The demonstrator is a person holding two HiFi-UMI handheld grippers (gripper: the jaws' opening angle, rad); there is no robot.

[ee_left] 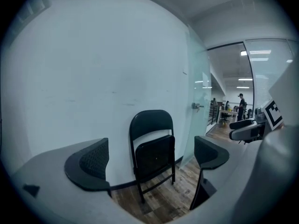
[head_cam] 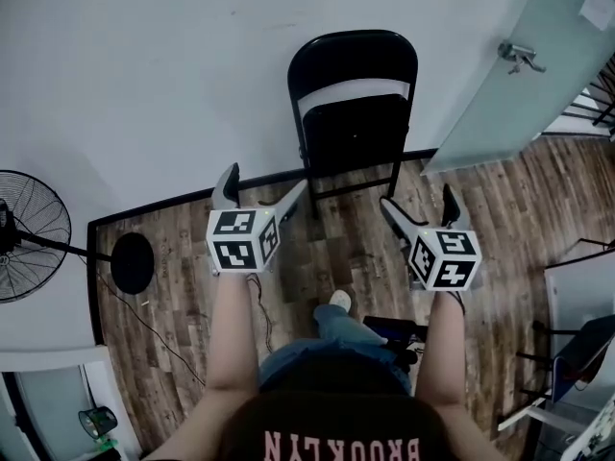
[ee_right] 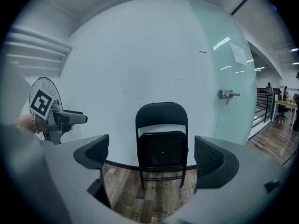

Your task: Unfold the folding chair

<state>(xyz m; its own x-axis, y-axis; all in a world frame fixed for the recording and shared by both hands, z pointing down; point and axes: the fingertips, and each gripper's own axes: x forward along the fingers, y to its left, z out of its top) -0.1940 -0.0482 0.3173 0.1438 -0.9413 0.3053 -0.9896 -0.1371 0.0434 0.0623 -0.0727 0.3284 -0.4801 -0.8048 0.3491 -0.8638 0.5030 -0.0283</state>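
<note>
A white wall (head_cam: 144,65) meets a brown wood-plank floor (head_cam: 327,257). The black metal folding chair (head_cam: 352,133) stands folded against that wall, straight ahead of both grippers and well apart from them. The left gripper (head_cam: 259,192) and the right gripper (head_cam: 421,207) each have their jaws spread wide with nothing gripped.

The left hand-held gripper (ee_left: 150,161) has its jaws wide apart with nothing gripped. Straight ahead of it, framed in the gap and well apart from both jaws, a black folding chair (ee_left: 152,143) stands folded flat against a pale wall (ee_left: 103,78) on a wood-plank floor (ee_left: 161,197). Ahead and to the right is a frosted glass door (ee_left: 200,83) with a metal handle (ee_left: 197,106). At far right the right hand-held gripper (ee_left: 236,129) shows with its marker cube (ee_left: 272,113).
</note>
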